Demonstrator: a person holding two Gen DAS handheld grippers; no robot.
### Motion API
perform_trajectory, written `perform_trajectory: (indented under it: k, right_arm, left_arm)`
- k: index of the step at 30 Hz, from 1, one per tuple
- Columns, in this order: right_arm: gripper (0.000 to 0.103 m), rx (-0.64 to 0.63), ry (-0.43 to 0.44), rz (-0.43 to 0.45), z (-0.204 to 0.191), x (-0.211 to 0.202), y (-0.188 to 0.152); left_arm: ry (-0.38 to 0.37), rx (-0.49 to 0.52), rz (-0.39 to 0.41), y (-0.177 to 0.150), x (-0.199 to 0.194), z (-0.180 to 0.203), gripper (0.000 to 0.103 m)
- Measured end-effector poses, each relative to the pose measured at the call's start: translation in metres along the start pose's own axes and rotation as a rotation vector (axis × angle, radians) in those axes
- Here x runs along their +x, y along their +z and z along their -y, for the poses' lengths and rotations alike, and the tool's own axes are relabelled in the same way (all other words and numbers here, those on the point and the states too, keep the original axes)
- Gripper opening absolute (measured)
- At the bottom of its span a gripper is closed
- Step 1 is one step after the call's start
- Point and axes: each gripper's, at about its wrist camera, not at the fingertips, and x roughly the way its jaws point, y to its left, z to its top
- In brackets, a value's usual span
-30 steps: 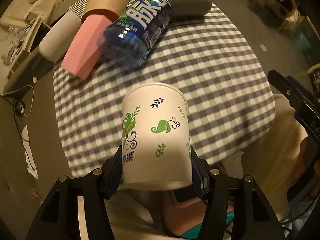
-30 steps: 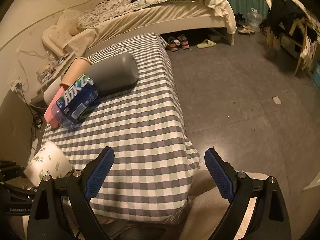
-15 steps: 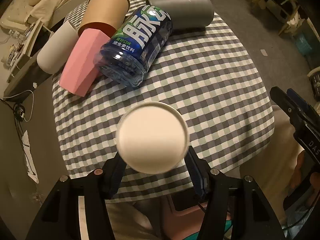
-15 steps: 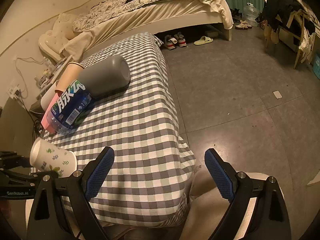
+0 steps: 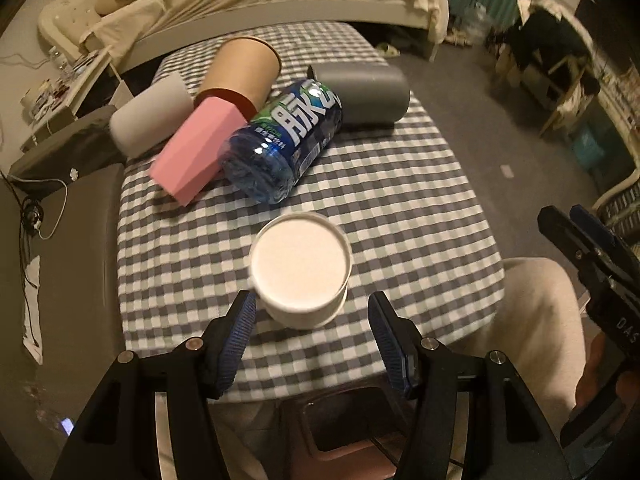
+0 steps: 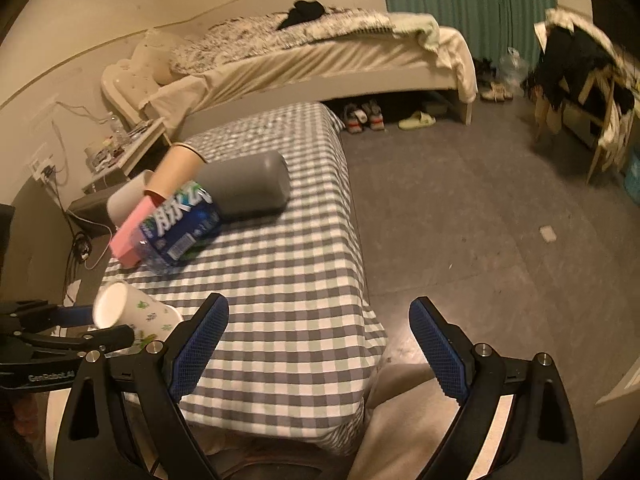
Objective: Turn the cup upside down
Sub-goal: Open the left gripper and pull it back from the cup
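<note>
The white paper cup with green leaf print stands upside down, base up, near the front edge of the checked table. My left gripper is open, its fingers apart on either side of the cup's lower part and clear of it. The cup also shows in the right wrist view, tilted by the lens, with the left gripper beside it. My right gripper is open and empty, held over the table's front right corner.
At the back left of the table lie a blue water bottle, a pink cup, a brown paper cup, a white cup and a grey cylinder. A bed stands behind.
The left gripper turned the cup over, base up, set it on the table, then opened and let it go. The right gripper stayed open and drifted slightly.
</note>
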Motion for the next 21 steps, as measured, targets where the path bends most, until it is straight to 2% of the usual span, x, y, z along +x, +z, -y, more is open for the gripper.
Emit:
perform_trajectory:
  k: [6, 9, 11, 16, 18, 21]
  right_arm:
    - [0.092, -0.054, -0.016, 0.065, -0.021, -0.038, 0.003]
    - [0.092, -0.076, -0.018, 0.098, -0.032, -0.057, 0.005]
    - [0.092, -0.091, -0.019, 0.128, -0.041, -0.07, 0.007]
    - [0.092, -0.125, 0.009, 0.205, -0.064, -0.102, 0.007]
    - [0.092, -0.142, 0.024, 0.219, -0.072, -0.11, 0.003]
    - [0.092, -0.175, 0.026, 0.233, -0.085, -0.113, -0.008]
  left_arm:
    - [-0.03, -0.074, 0.12, -0.023, -0.039, -0.02, 0.062]
    - [-0.045, -0.12, 0.219, -0.031, -0.067, -0.028, 0.062]
    - [-0.04, -0.141, 0.313, -0.036, -0.088, -0.033, 0.062]
    - [0.001, -0.173, 0.517, -0.053, -0.122, -0.039, 0.076]
    - [0.017, -0.183, 0.575, -0.062, -0.128, -0.041, 0.08]
    - [0.04, -0.192, 0.606, -0.072, -0.129, -0.045, 0.082]
